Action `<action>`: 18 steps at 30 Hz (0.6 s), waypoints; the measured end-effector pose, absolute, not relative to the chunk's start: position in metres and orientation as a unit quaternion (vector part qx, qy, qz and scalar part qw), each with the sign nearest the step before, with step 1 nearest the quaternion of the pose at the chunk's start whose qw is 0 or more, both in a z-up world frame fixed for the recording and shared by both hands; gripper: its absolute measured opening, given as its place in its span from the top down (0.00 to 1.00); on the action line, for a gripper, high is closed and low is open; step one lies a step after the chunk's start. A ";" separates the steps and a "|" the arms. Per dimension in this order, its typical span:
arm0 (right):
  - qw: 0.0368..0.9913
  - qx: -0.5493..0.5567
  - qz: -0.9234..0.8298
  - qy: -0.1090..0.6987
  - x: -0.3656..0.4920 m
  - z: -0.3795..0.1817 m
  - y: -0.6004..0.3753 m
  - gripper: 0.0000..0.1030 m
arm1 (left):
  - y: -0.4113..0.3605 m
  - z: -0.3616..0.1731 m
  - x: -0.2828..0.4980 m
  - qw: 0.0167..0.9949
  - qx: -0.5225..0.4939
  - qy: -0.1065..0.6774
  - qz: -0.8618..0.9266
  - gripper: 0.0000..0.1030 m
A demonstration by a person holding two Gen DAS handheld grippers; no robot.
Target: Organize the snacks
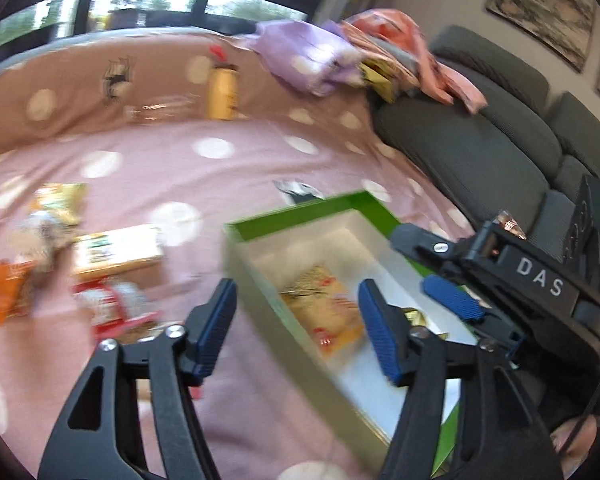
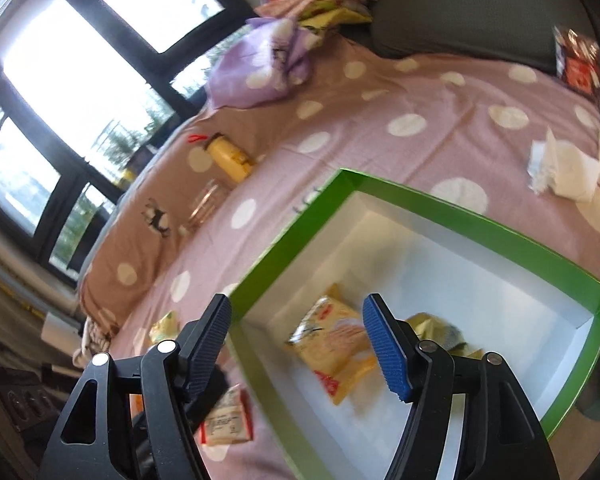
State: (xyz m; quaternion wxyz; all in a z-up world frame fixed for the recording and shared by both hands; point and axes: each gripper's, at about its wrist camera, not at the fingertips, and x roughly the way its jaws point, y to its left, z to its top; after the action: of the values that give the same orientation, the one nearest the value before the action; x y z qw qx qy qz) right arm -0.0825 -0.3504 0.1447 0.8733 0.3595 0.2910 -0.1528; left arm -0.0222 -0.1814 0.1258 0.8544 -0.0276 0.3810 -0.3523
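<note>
- Your left gripper (image 1: pixel 298 328) hangs over the near-left corner of the green box (image 1: pixel 300 210), jaws spread and nothing between them; one blue pad sits outside the box wall, the other over its white floor.
- Your right gripper (image 2: pixel 298 346) straddles the box's left wall in its own view, jaws likewise spread and empty; it shows in the left camera at the box's right side.
- A yellow snack packet (image 2: pixel 336 354) lies flat on the box floor, with a gold-wrapped packet (image 2: pixel 436 326) just beside it, partly hidden behind a finger.
- More snacks wait outside the box: an orange packet (image 1: pixel 10 294), a red-and-white packet (image 1: pixel 114 304), a flat carton (image 1: pixel 118 250) and a yellowish pouch (image 1: pixel 62 200), clustered on the bedspread (image 1: pixel 204 184) well to the left of the box. All are motion-blurred.
- Expect the packets to be light, soft and crinkly, their film likely slippery; pinch a sealed edge or corner rather than the puffed middle, and gently, since contents may crush. The carton looks stiffer; take it across its narrow sides.
- The surface is a pink polka-dot spread, soft and yielding, so packets may sink under pressure.
- A yellow bottle (image 2: pixel 230 158) lies farther off; grey cushions (image 1: pixel 476 148), heaped clothes and large windows frame the room.
</note>
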 end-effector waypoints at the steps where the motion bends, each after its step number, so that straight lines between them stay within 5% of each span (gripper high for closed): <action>1: 0.877 0.354 -0.143 0.292 -0.080 0.147 -0.344 0.30 | -0.169 0.128 -0.022 0.861 -0.027 0.379 -0.337 0.34; 18: 0.885 0.233 -0.028 0.402 -0.016 0.130 -0.221 0.23 | -0.013 0.084 0.006 0.883 -0.092 0.428 -0.170 0.25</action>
State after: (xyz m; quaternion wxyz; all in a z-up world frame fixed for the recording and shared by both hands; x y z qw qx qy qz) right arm -0.0158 -0.2206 0.1295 0.8850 0.2328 0.4024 -0.0276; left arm 0.0058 -0.0131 0.0841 0.8827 -0.0915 0.4284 -0.1703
